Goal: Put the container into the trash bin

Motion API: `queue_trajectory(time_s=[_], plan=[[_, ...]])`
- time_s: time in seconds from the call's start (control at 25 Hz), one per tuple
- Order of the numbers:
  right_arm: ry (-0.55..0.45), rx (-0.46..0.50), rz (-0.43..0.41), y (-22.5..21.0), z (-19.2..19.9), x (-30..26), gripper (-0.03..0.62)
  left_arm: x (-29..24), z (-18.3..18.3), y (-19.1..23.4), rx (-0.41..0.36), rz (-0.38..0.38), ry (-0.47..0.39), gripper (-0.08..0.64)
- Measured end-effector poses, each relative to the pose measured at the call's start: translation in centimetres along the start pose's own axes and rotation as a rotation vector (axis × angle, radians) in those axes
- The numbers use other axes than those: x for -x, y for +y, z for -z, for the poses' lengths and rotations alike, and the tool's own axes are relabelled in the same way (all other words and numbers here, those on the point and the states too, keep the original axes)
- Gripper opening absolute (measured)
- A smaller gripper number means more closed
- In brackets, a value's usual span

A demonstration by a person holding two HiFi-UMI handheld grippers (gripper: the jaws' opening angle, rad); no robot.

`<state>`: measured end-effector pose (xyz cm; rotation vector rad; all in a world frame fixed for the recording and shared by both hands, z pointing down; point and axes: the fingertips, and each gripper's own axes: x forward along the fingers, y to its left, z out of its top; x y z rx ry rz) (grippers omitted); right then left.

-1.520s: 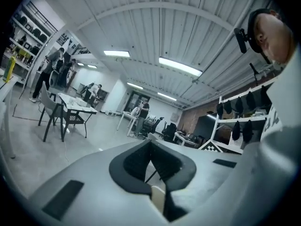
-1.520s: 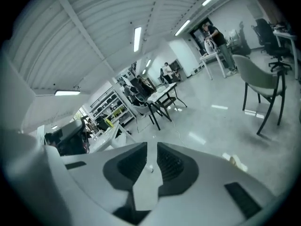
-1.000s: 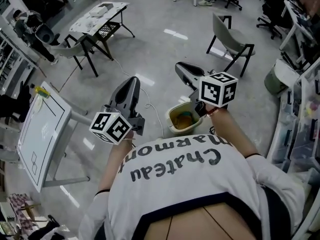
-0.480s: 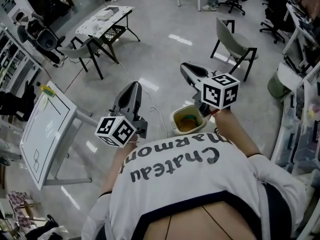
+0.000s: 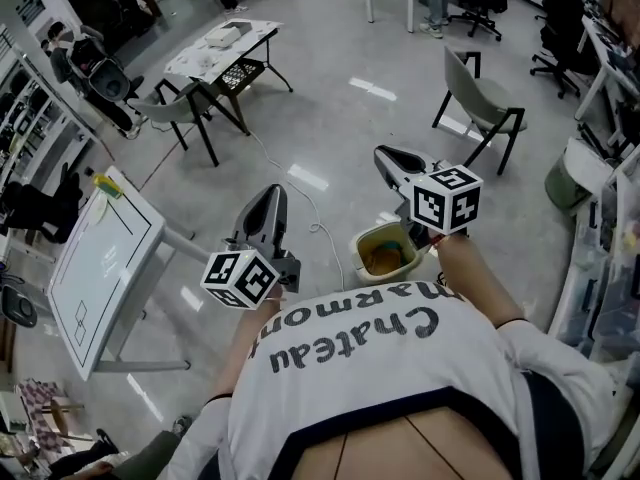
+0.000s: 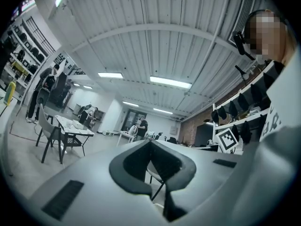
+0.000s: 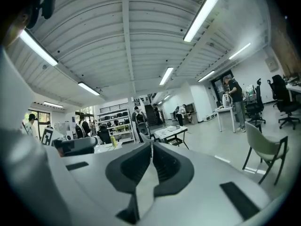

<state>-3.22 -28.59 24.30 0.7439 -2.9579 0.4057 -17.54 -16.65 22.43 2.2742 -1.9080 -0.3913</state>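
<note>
Yellowish container (image 5: 385, 259) lies inside the cream round trash bin (image 5: 356, 246), 6 o'clock of the right gripper (image 5: 388, 156) and 4 o'clock of the left gripper (image 5: 270, 194), both with jaws pressed together, empty.

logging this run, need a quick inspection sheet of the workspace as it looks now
surface: grey floor, glossy
job's things: bin on floor before the person, something yellow-orange inside; container not told apart
clutter: yellow item on white table at left
grippers: left gripper shut, empty; right gripper shut, empty
cables: white cable on floor, runs to near bin
surroundings: chair, far table, people beyond
</note>
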Motion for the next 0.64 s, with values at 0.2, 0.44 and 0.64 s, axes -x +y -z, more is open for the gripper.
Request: queue_trajectory(time_s=[0.2, 0.44, 0.64], plan=[[0.023, -0.014, 0.002, -0.3, 1.3, -0.1, 0.038, 0.4, 0.9, 0.5, 0.015, -0.022, 0.002, 0.023], [0.047, -0.03, -0.004, -0.8, 2.6, -0.8, 0.038, 0.6, 2.0, 1.0, 0.032, -0.04, 0.026, 0.023], [0.064, -0.045, 0.0, -1.1, 3.6, -1.6, 0.038, 0.7, 2.5, 2.0, 0.041, -0.058, 0.032, 0.023]])
